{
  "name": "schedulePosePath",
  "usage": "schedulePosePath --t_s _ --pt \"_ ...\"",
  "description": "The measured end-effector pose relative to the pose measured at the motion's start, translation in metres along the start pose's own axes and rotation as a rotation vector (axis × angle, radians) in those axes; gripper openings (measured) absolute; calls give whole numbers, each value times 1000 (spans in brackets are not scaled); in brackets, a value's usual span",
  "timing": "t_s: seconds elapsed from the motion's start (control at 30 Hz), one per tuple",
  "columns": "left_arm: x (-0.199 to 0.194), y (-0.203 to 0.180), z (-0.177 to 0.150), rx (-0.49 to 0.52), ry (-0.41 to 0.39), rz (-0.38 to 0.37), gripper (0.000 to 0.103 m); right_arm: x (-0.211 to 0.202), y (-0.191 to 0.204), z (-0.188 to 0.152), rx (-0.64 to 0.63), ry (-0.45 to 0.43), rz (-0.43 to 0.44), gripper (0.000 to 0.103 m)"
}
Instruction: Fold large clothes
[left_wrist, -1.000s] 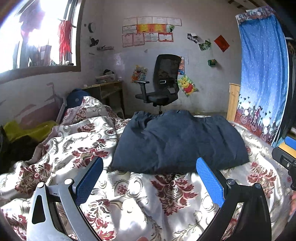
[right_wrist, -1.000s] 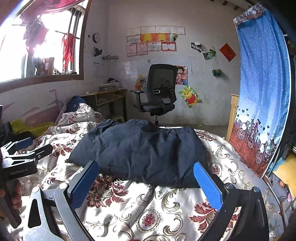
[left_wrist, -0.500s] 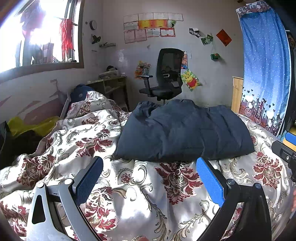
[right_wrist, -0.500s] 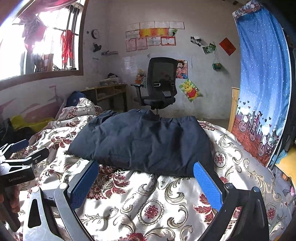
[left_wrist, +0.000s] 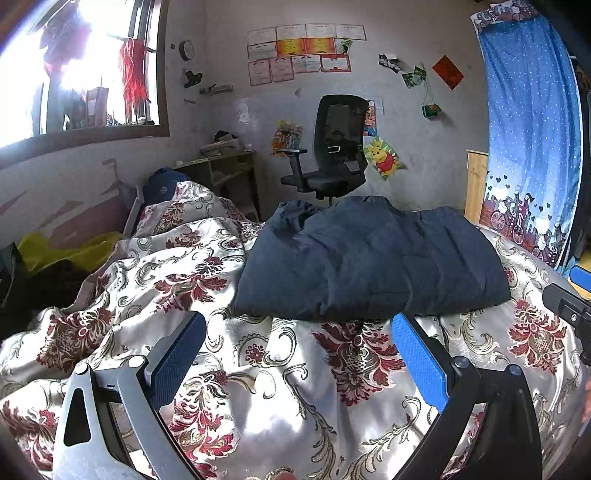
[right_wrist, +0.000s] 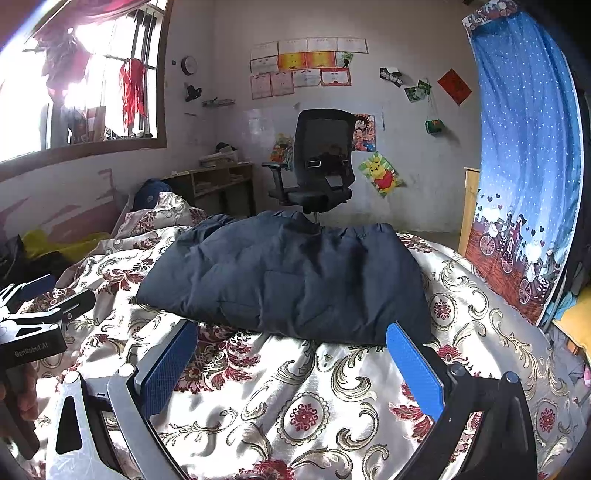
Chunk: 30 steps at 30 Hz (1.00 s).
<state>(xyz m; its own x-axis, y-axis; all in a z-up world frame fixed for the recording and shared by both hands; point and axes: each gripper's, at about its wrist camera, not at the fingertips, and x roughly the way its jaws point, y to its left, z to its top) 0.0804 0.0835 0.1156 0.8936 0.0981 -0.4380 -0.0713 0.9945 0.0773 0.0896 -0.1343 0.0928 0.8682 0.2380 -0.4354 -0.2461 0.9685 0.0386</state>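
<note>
From the left wrist, the left gripper (left_wrist: 297, 354) hovers with its blue-padded fingers spread wide and nothing between them; the folded navy padded jacket (left_wrist: 369, 262) lies just ahead of the fingertips on the floral satin bedspread (left_wrist: 288, 398), not touched. A black office chair (left_wrist: 332, 147) stands beyond it. From the right wrist, the right gripper (right_wrist: 290, 356) is likewise spread apart and empty, the jacket (right_wrist: 291, 280) lying just ahead of its tips, slightly leftward, with a blue curtain (right_wrist: 524, 147) far to its right.
</note>
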Motion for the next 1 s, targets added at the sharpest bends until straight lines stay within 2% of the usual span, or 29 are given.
schedulePosePath --t_s 1.0 --pt "-2 2 0 3 -3 -5 99 0 0 0 1 -1 1 103"
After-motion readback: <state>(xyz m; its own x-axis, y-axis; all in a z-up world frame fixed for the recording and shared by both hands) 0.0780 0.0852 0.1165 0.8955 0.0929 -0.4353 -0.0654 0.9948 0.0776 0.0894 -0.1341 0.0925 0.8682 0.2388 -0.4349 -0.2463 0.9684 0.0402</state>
